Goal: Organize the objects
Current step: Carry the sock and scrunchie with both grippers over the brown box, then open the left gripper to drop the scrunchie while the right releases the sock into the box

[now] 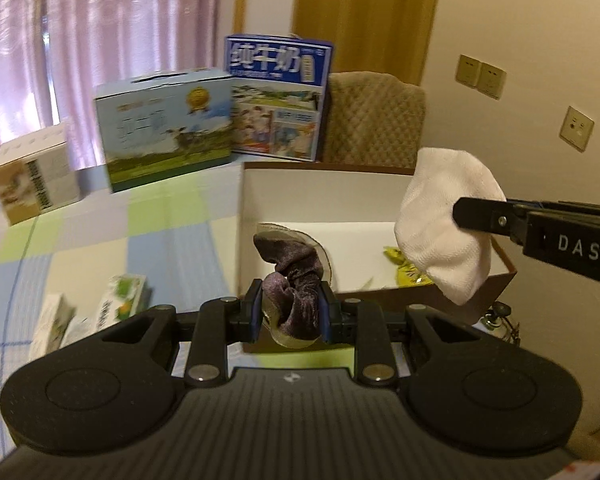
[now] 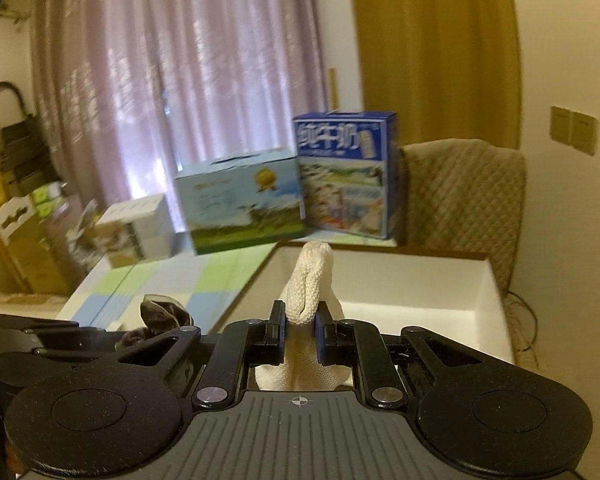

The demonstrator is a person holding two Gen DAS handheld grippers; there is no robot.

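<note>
My left gripper (image 1: pixel 290 312) is shut on a dark purple-grey sock (image 1: pixel 296 276), held above the near left corner of an open box with white inner walls (image 1: pixel 320 196). My right gripper (image 2: pixel 300 332) is shut on a white sock (image 2: pixel 310 296) that hangs over the same box (image 2: pixel 420 284). In the left wrist view the white sock (image 1: pixel 448 224) and the right gripper's black finger (image 1: pixel 488 214) come in from the right, above the box. A yellow-green item (image 1: pixel 406 270) lies in the box. The dark sock (image 2: pixel 160 314) also shows low left in the right wrist view.
Three cartons line the far side of the checked tablecloth (image 1: pixel 100 236): a white one (image 1: pixel 32 176), a light blue one (image 1: pixel 164 132) and a tall dark blue milk carton (image 1: pixel 278 96). Small green-white packs (image 1: pixel 116 300) lie near left. A padded chair (image 1: pixel 374 120) stands behind the box.
</note>
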